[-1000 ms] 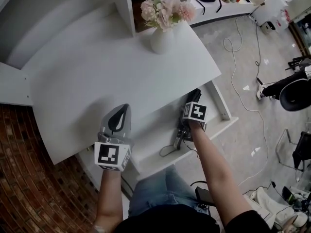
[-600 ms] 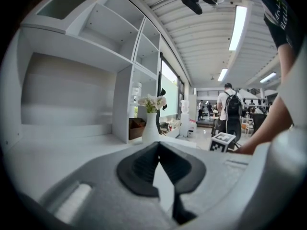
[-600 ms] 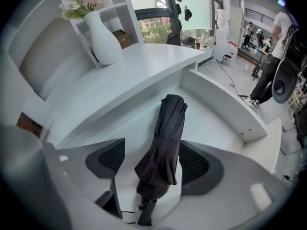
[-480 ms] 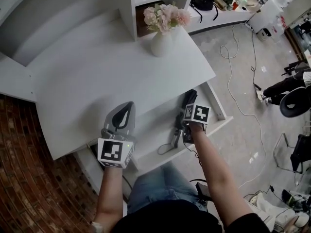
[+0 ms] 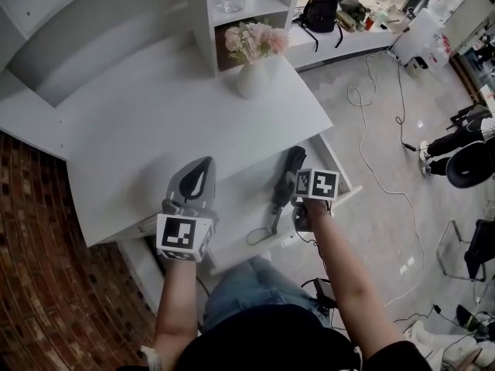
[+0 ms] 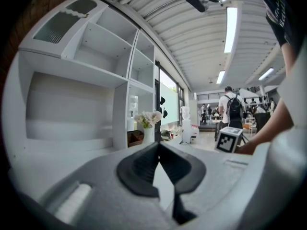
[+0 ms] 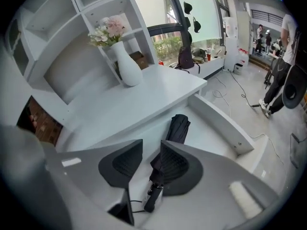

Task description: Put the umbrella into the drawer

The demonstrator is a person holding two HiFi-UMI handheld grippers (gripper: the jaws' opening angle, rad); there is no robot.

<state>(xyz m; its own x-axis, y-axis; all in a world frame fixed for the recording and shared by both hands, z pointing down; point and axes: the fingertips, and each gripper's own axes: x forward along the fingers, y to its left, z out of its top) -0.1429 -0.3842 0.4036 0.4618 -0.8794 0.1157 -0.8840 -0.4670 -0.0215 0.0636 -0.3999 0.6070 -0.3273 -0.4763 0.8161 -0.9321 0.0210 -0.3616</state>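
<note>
The black folded umbrella [image 5: 285, 178] lies lengthwise in the open white drawer [image 5: 337, 168], handle and cord toward me. In the right gripper view the umbrella [image 7: 178, 127] rests on the drawer floor [image 7: 216, 143], below and beyond the jaws. My right gripper [image 5: 303, 204] hangs above the umbrella's handle end, pointing down. Its jaws [image 7: 151, 145] are closing, still apart, with nothing between them. My left gripper [image 5: 203, 164] hovers over the desk's front edge, left of the drawer, its tips [image 6: 158, 145] together and empty.
The white desk top [image 5: 170, 122] carries a white vase of pink flowers [image 5: 254, 72] at the back, with shelving [image 5: 232, 6] behind it. Cables [image 5: 379, 130] trail on the floor to the right. A seated person's legs [image 5: 456, 141] are at far right.
Both grippers have risen. The right one has lifted away from the umbrella, which stays lying in the drawer.
</note>
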